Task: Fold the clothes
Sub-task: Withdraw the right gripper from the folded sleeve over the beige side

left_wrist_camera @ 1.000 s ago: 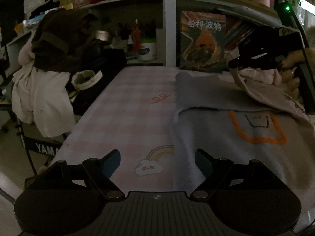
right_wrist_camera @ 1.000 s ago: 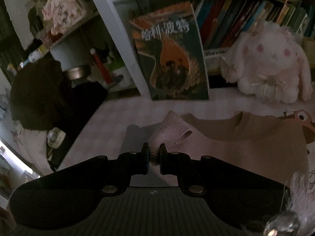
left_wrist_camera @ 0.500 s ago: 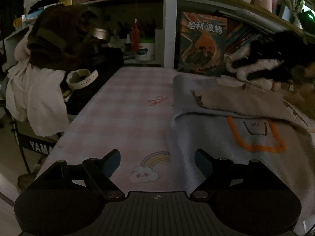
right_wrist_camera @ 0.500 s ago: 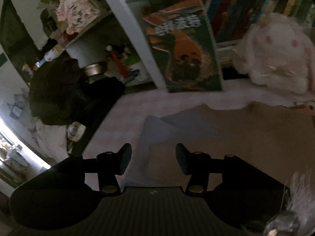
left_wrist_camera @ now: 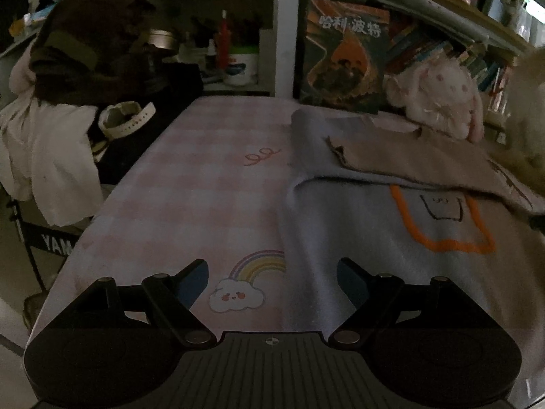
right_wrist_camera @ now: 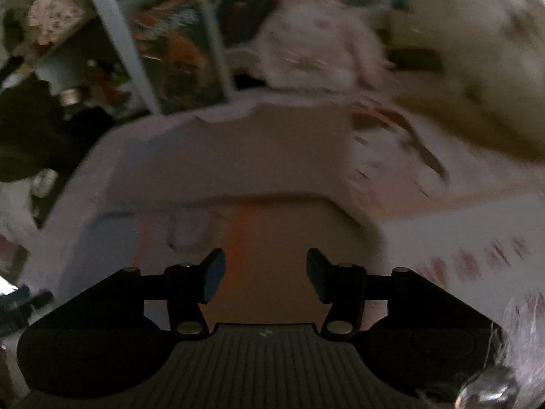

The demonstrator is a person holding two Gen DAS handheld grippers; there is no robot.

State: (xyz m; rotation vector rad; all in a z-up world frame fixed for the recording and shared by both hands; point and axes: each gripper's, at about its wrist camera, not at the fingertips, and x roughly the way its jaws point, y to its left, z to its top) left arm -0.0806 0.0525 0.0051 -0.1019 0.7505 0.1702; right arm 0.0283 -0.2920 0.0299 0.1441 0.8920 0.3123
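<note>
A grey-blue and beige sweater [left_wrist_camera: 344, 225] with an orange outline patch [left_wrist_camera: 442, 225] lies on the pink checked tablecloth [left_wrist_camera: 211, 184]. Its upper part and a beige sleeve [left_wrist_camera: 408, 156] are folded down over the body. My left gripper [left_wrist_camera: 272, 281] is open and empty, low over the sweater's left edge. My right gripper [right_wrist_camera: 265, 277] is open and empty above the sweater [right_wrist_camera: 238, 156]; that view is motion blurred. The fold edge shows in the right wrist view [right_wrist_camera: 265, 197].
A pink plush rabbit [left_wrist_camera: 439, 95] and a book [left_wrist_camera: 344, 58] stand at the back by the shelf post [left_wrist_camera: 282, 30]. A pile of dark and white clothes [left_wrist_camera: 58, 102] hangs off the table's left edge. A furry cream object [right_wrist_camera: 477, 68] is at the right.
The right gripper let go of the beige sleeve cuff, which now lies flat on the sweater, opened, and pulled back toward the near side. The left gripper stayed open and nearly still.
</note>
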